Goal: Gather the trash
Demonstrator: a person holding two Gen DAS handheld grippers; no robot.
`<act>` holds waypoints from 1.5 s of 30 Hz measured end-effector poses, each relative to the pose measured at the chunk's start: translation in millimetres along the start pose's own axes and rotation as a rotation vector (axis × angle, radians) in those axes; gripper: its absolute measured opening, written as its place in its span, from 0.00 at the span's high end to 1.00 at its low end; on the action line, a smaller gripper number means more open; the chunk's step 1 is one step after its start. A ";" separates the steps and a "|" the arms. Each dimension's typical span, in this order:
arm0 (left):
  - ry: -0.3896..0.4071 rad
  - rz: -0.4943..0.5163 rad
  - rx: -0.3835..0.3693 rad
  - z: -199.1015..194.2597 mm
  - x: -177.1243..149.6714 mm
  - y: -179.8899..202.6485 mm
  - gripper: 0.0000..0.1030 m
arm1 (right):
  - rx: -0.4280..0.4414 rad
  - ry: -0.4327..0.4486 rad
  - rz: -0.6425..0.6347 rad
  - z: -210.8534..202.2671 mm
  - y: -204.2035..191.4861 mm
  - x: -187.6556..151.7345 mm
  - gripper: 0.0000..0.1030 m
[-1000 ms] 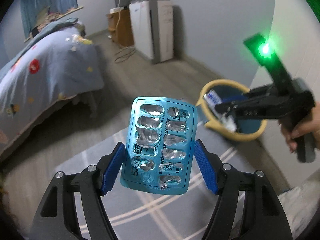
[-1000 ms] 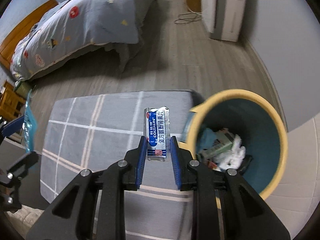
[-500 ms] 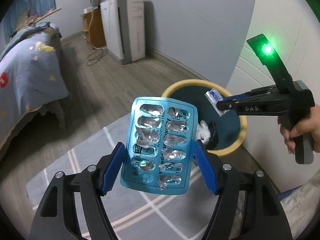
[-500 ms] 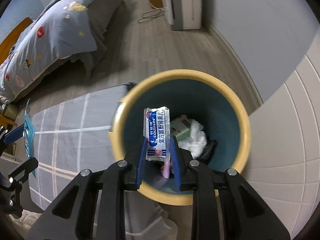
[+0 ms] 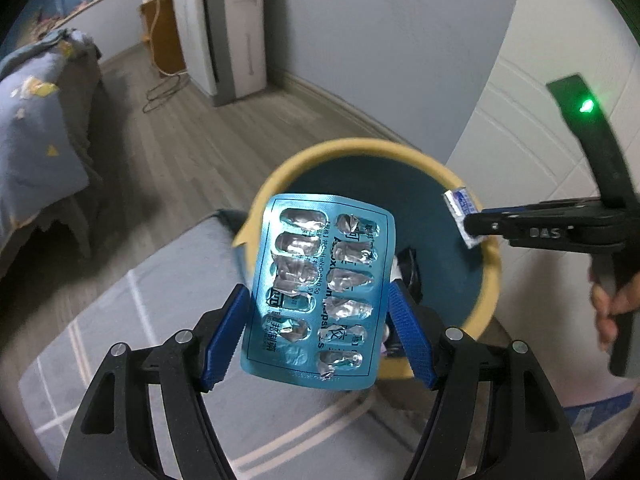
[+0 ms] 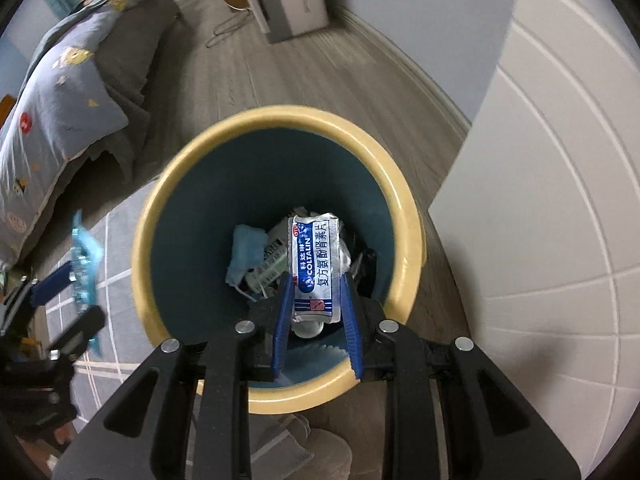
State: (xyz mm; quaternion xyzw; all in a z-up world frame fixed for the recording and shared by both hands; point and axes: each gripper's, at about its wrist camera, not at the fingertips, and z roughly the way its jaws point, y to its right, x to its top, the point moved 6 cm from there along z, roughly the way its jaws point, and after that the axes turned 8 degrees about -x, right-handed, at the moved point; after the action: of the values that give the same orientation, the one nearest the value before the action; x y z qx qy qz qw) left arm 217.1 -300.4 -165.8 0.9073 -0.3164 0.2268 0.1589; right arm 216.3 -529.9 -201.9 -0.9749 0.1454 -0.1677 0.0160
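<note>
While the left gripper (image 5: pixel 320 312) is pinching a crinkled, foil-backed blue blister pack (image 5: pixel 318 304) upright beside the bin, the right gripper (image 6: pixel 316 300) is clamping a glossy white-and-blue sachet (image 6: pixel 315 268) over the round, yellow-rimmed teal bin (image 6: pixel 404 216), now hanging deeper over its opening than half a second ago.

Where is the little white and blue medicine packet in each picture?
Left wrist view: the packet is far right, pinched in the right gripper, over the bin's far rim.
Right wrist view: the packet is in the middle, upright between the blue fingers, above the trash inside the bin.
Shared landmark: the yellow-rimmed bin, bottom-centre in both.
</note>
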 end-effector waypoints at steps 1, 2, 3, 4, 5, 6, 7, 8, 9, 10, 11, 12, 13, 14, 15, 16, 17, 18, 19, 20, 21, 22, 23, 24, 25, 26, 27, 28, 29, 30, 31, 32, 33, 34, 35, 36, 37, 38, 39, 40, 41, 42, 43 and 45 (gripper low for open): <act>-0.011 0.016 0.003 8.6 0.7 3.2 0.31 | -0.001 -0.008 0.009 2.7 3.0 -0.4 0.77; -0.020 0.026 0.004 14.9 1.7 6.4 0.31 | -0.002 -0.014 0.018 5.1 5.3 -0.5 0.77; -0.031 0.034 0.004 22.9 1.1 9.2 0.31 | 0.002 -0.024 0.030 8.3 7.7 -1.5 0.77; -0.039 0.032 0.003 28.3 0.9 9.9 0.31 | 0.006 -0.030 0.037 10.8 6.7 -2.0 0.77; -0.048 0.024 0.002 34.9 1.0 8.7 0.31 | 0.010 -0.035 0.040 12.3 6.7 -2.2 0.77; -0.048 0.016 0.001 37.9 0.6 7.9 0.31 | 0.012 -0.040 0.039 14.7 5.6 -2.7 0.77; -0.047 0.006 -0.005 40.0 0.5 8.0 0.31 | 0.013 -0.043 0.036 16.4 4.6 -2.1 0.77; -0.047 0.002 -0.007 40.7 0.1 7.0 0.31 | 0.014 -0.044 0.035 17.7 3.6 -1.0 0.77; -0.045 0.005 -0.004 39.6 -1.7 5.0 0.31 | 0.017 -0.046 0.034 18.8 2.1 -0.7 0.77; -0.046 0.011 0.000 40.2 -1.5 4.5 0.30 | 0.018 -0.047 0.031 19.8 0.9 -0.2 0.77; -0.046 0.017 0.005 40.3 -1.8 3.6 0.30 | 0.017 -0.047 0.029 20.1 1.9 0.3 0.77; -0.044 0.021 0.009 40.3 -1.6 3.0 0.30 | 0.013 -0.050 0.026 21.0 0.9 -0.4 0.77; -0.041 0.020 0.010 38.6 -3.2 5.0 0.30 | 0.012 -0.053 0.023 22.1 0.7 -0.4 0.77; -0.037 0.014 0.005 37.8 -4.2 5.2 0.30 | 0.012 -0.055 0.022 22.7 0.9 -0.6 0.77; -0.035 0.008 0.001 36.8 -4.8 4.1 0.29 | 0.012 -0.057 0.022 23.9 -0.1 -0.5 0.77; -0.034 0.005 0.001 36.5 -4.8 4.9 0.29 | 0.015 -0.060 0.020 25.1 -1.4 0.0 0.77; -0.031 0.003 0.002 35.0 -5.8 4.2 0.28 | 0.016 -0.061 0.018 25.5 -2.6 0.8 0.77; -0.030 0.002 0.002 35.0 -4.2 2.6 0.26 | 0.013 -0.057 0.014 25.2 -3.8 1.7 0.76; -0.027 0.006 0.002 33.5 -4.2 2.3 0.26 | 0.011 -0.055 0.012 25.0 -5.0 2.2 0.75; -0.025 0.014 0.007 31.4 -4.7 1.8 0.26 | 0.010 -0.054 0.011 24.5 -6.0 2.7 0.73; -0.024 0.021 0.011 30.8 -4.7 1.9 0.26 | 0.009 -0.052 0.009 23.8 -6.8 3.0 0.67; -0.024 0.025 0.013 29.1 -5.2 1.6 0.26 | 0.008 -0.052 0.008 24.0 -7.4 3.5 0.63; -0.023 0.028 0.015 26.8 -5.7 1.3 0.26 | 0.006 -0.048 0.007 23.2 -7.8 3.8 0.62; -0.019 0.032 0.018 23.2 -6.5 1.4 0.26 | 0.001 -0.044 0.001 21.6 -7.9 4.0 0.62; -0.014 0.036 0.018 17.8 -7.6 1.1 0.26 | -0.003 -0.043 -0.003 21.1 -7.4 4.6 0.62; -0.009 0.040 0.017 13.0 -8.6 1.7 0.26 | -0.006 -0.040 -0.006 19.7 -7.2 5.3 0.62; -0.002 0.046 0.018 6.2 -9.8 3.0 0.26 | -0.006 -0.033 -0.008 16.2 -7.4 6.1 0.62; 0.004 0.053 0.018 -0.5 -11.0 3.9 0.26 | -0.004 -0.025 -0.010 12.6 -8.2 6.8 0.62; 0.009 0.060 0.020 -6.4 -12.1 5.2 0.26 | 0.000 -0.015 -0.015 8.0 -9.6 7.4 0.62; 0.015 0.067 0.025 -15.2 -13.6 6.6 0.26 | 0.004 0.004 -0.026 0.4 -12.2 7.3 0.62; 0.020 0.070 0.025 -22.5 -15.9 8.1 0.26 | 0.005 0.016 -0.035 -5.1 -14.1 6.2 0.62; 0.023 0.072 0.024 -29.1 -18.6 10.1 0.26 | 0.007 0.025 -0.045 -11.1 -16.1 4.5 0.62; 0.030 0.074 0.025 -39.0 -21.1 12.3 0.26 | 0.006 0.031 -0.058 -17.9 -17.7 1.2 0.62; 0.041 0.075 0.026 -47.3 -23.4 14.8 0.24 | 0.002 0.035 -0.071 -24.8 -18.4 -2.8 0.62; 0.053 0.073 0.025 -56.1 -25.5 16.8 0.24 | -0.001 0.038 -0.078 -30.1 -19.0 -5.4 0.62; 0.067 0.064 0.022 -67.5 -27.2 18.8 0.22 | 0.001 0.046 -0.079 -41.3 -18.2 -10.6 0.62; 0.074 0.055 0.019 -75.7 -28.6 20.2 0.18 | 0.005 0.056 -0.075 -49.6 -18.1 -13.5 0.62; 0.082 0.042 0.017 -83.4 -29.3 22.5 0.16 | 0.013 0.083 -0.064 -64.9 -16.6 -19.3 0.59; 0.099 0.025 0.019 -94.9 -32.0 24.0 0.10 | 0.019 0.106 -0.059 -76.6 -14.6 -24.5 0.47; 0.116 0.012 0.023 -105.0 -34.9 25.1 0.07 | 0.020 0.136 -0.052 -89.7 -13.3 -31.0 0.38; 0.127 0.003 0.025 -113.7 -37.9 26.7 0.06 | 0.012 0.165 -0.045 -102.0 -11.8 -37.7 0.21; 0.133 -0.001 0.028 -121.2 -41.2 28.7 0.06 | 0.000 0.199 -0.035 -117.1 -8.7 -47.2 0.14; 0.135 -0.001 0.039 -128.1 -43.6 30.4 0.05 | -0.003 0.215 -0.031 -124.5 -6.8 -52.1 0.13; 0.130 -0.011 0.062 -140.9 -48.8 33.7 0.05 | -0.007 0.233 -0.019 -137.9 -1.8 -65.6 0.07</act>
State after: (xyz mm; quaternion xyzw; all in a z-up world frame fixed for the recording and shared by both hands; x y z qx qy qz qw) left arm 117.5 -240.3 -66.6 0.8969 -0.2935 0.2938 0.1521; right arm 111.9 -506.8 -92.8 -0.9502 0.1378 -0.2795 -0.0061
